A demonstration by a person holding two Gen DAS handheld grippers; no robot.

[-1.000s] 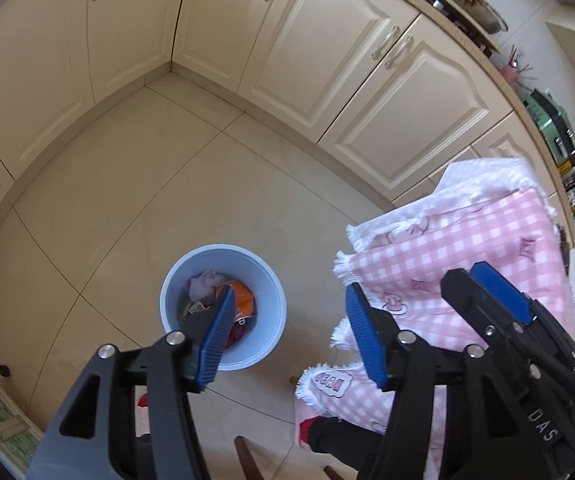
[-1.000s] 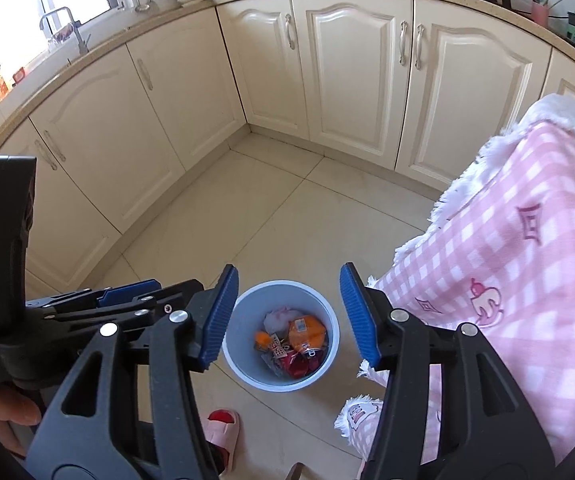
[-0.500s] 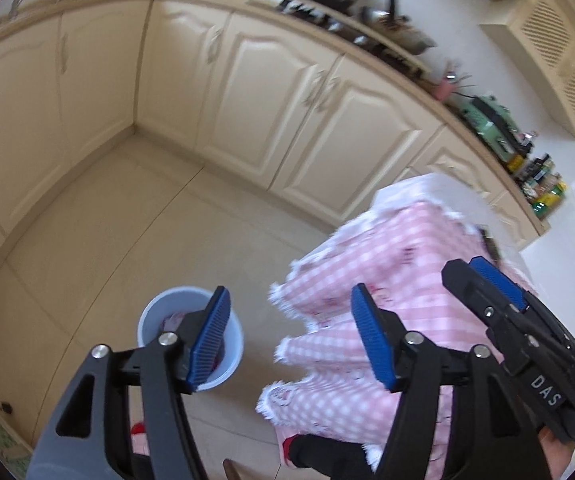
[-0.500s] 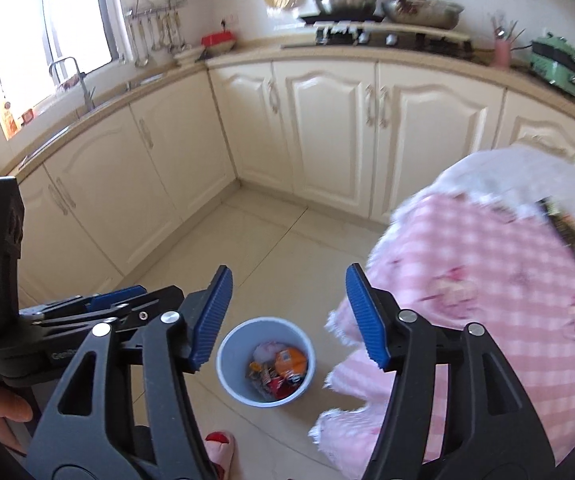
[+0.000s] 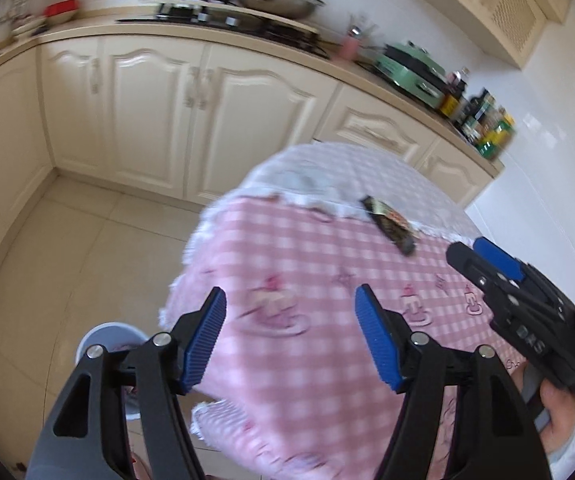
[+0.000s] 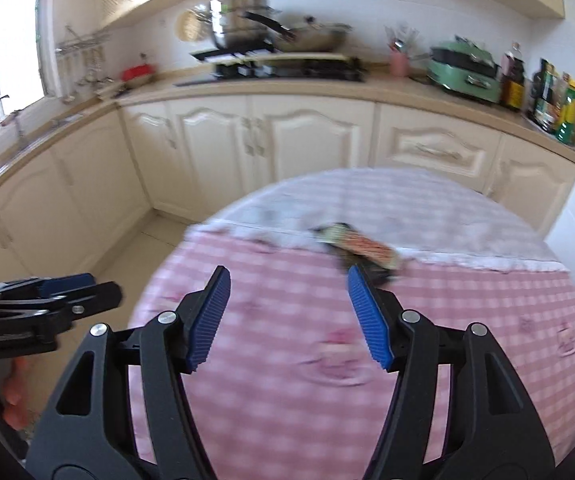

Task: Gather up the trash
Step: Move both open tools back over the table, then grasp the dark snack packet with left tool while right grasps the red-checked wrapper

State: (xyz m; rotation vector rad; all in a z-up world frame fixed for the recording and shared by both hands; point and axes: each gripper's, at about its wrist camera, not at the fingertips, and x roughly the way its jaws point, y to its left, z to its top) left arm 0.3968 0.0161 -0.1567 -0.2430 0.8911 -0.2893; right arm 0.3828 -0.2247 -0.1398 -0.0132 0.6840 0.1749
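My left gripper (image 5: pixel 289 338) and right gripper (image 6: pixel 287 318), lower centre of each wrist view, stand wide with nothing between the pads; the jaws have just been opening, which I judge is to ready them for a pickup. Both point down over the pink checked cloth (image 6: pixel 467 320). The wrapper (image 6: pixel 357 246), centre right, lies flat at the seam of the pink and white cloths, just past my right pad, apart from it. The bin (image 5: pixel 107 334), lower left on the floor, is mostly hidden by my left finger; its contents cannot be made out.
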